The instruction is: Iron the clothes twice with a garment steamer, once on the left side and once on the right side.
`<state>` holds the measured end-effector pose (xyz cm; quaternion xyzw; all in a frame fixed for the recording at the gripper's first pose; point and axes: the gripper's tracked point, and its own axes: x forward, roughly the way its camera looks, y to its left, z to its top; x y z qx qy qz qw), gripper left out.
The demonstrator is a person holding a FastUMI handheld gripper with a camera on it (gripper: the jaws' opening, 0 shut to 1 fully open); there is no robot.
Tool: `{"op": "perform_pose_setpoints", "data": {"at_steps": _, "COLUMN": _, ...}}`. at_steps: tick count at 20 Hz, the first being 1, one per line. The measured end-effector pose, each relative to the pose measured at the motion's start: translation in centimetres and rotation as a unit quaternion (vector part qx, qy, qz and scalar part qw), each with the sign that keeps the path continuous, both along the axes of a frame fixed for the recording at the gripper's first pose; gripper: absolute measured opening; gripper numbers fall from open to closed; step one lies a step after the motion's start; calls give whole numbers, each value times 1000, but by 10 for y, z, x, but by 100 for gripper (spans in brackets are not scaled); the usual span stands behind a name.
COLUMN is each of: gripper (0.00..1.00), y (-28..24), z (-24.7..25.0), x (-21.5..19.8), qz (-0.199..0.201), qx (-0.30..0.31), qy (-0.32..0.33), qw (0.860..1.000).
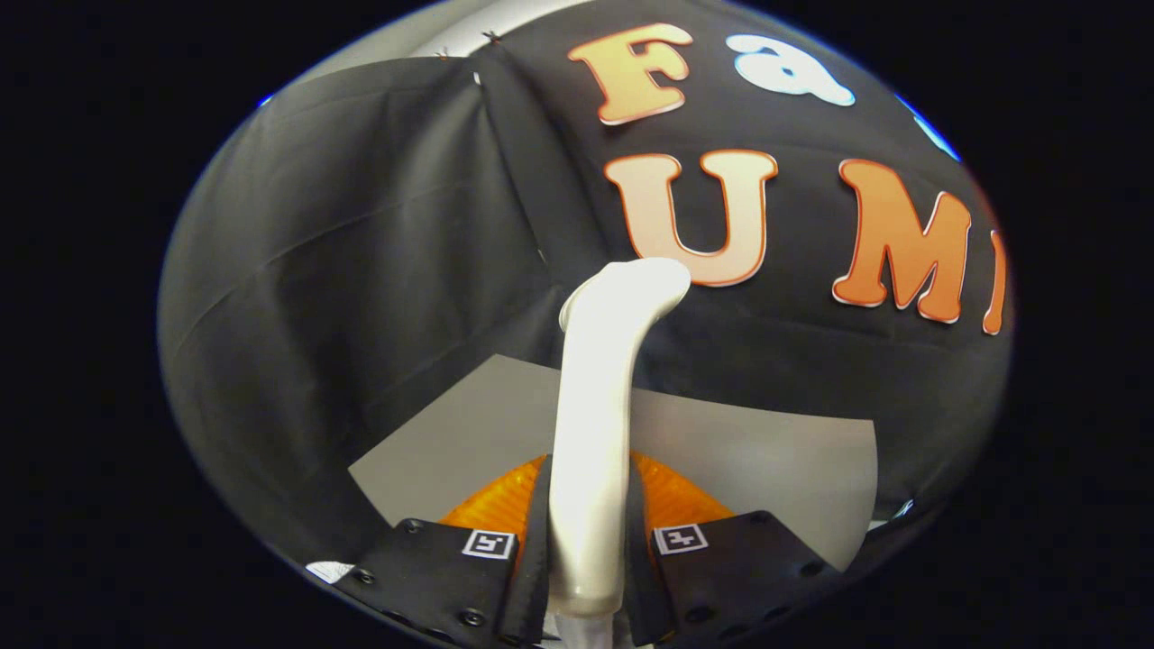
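A white garment steamer [597,397] stands upright between my fingers, its handle rising ahead of me and its head bent to the right at the top. My gripper [588,532] is shut on the steamer's handle, with both fingers [532,523] pressed against its sides. Behind the fingers an orange surface [491,505] shows on both sides of the handle; I cannot tell whether it is the garment. The steamer's lower end is hidden between the fingers.
A grey tabletop [757,460] lies below and beyond the fingers, reaching the booth's black cloth wall [361,252] at the back. A fold in the cloth runs down behind the steamer's head.
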<state>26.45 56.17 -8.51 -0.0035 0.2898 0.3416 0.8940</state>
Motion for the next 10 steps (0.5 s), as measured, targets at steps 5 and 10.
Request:
{"op": "perform_pose_setpoints", "data": {"at_steps": 5, "gripper": 42, "y": -13, "z": 27, "x": -55, "qz": 20, "qx": 34, "qy": -58, "qw": 998}}
{"op": "perform_pose_setpoints", "data": {"at_steps": 10, "gripper": 42, "y": -45, "z": 60, "x": -129, "qz": 42, "qx": 86, "qy": -114, "qw": 989}}
